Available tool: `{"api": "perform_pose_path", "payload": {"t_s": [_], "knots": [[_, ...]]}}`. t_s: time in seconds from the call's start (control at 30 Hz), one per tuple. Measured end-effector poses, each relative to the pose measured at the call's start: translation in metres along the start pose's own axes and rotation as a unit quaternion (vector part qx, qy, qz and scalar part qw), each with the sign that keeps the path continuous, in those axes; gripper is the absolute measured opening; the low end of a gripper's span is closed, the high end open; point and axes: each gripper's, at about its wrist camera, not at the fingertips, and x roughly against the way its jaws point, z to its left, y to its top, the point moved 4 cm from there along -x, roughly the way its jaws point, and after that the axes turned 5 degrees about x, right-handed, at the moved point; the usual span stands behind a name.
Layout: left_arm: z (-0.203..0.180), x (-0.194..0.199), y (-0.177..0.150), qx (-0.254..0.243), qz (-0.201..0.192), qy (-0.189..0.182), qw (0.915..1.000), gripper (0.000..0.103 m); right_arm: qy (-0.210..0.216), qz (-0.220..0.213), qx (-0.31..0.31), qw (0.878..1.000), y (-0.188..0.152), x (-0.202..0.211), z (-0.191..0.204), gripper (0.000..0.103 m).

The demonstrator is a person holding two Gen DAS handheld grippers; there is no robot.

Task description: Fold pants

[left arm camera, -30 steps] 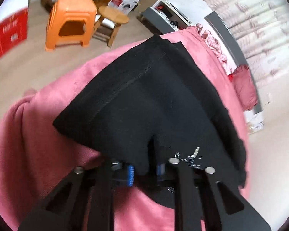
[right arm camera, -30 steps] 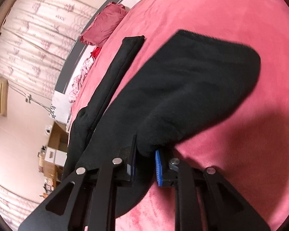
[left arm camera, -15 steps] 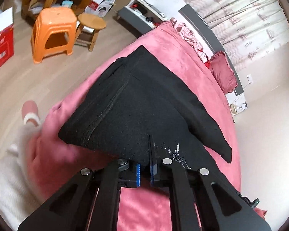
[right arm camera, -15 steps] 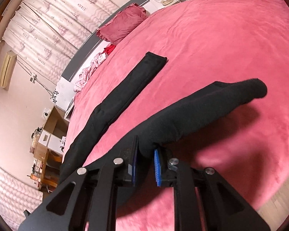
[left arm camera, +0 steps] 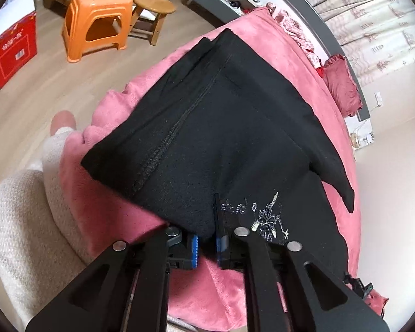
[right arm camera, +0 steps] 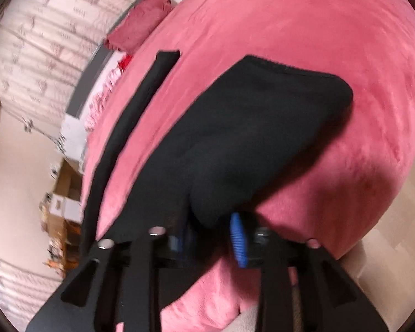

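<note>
Black pants [left arm camera: 235, 127] lie partly folded on the pink bed cover [left arm camera: 285, 49], with a raised seam on top and silver embroidery [left arm camera: 265, 215] near my fingers. My left gripper [left arm camera: 206, 246] is shut on the near edge of the pants' folded layer. In the right wrist view a broad fold of the pants [right arm camera: 251, 132] rests on the bed cover [right arm camera: 304, 22], and its near end sits between the blue pads of my right gripper [right arm camera: 209, 239]. That gripper's jaws are opening and the right pad [right arm camera: 238, 239] stands off the cloth. A narrow black leg strip [right arm camera: 130, 127] runs away on the left.
On the wooden floor beyond the bed stand an orange plastic stool [left arm camera: 96, 19], a round wooden stool [left arm camera: 153, 2] and a red box [left arm camera: 11, 52]. A red pillow [left arm camera: 343, 88] lies at the bed's head. A person's white-clad leg [left arm camera: 22, 221] stands at the bed's near edge.
The right gripper's jaws have spread apart from the pant fold they pinched, and the fold has sunk onto the bed. The left gripper, still pinching, has shifted with its layer.
</note>
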Motion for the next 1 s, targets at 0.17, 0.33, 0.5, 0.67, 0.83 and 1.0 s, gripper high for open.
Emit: {"api": "perform_pose_path", "payload": {"t_s": [0.17,0.33,0.5,0.67,0.83,1.0], "knots": [[-0.006,0.01,0.0,0.008,-0.028,-0.018,0.9994,0.031,-0.022,-0.045,-0.046,0.998,0.034,0.002,-0.021,0.061],[-0.021,0.025,0.0,-0.028,-0.072,-0.002,0.997,0.037,-0.081,-0.052,0.017,0.995,0.068,-0.001,-0.01,0.012],[-0.008,0.012,-0.001,-0.013,-0.054,0.034,0.9979,0.037,-0.116,-0.092,0.084,0.985,0.079,0.004,0.007,0.013],[0.002,0.012,0.003,0.007,-0.047,0.017,0.9987,0.037,-0.197,-0.074,0.04,0.977,0.079,-0.012,-0.043,0.03],[0.003,0.021,0.007,0.02,-0.06,0.02,0.9978,0.037,-0.293,-0.131,-0.01,0.947,0.098,0.019,-0.063,0.061],[0.014,0.047,0.018,0.039,-0.117,0.052,0.9909,0.049,-0.283,-0.148,-0.003,0.948,0.096,0.024,-0.038,0.064]]}}
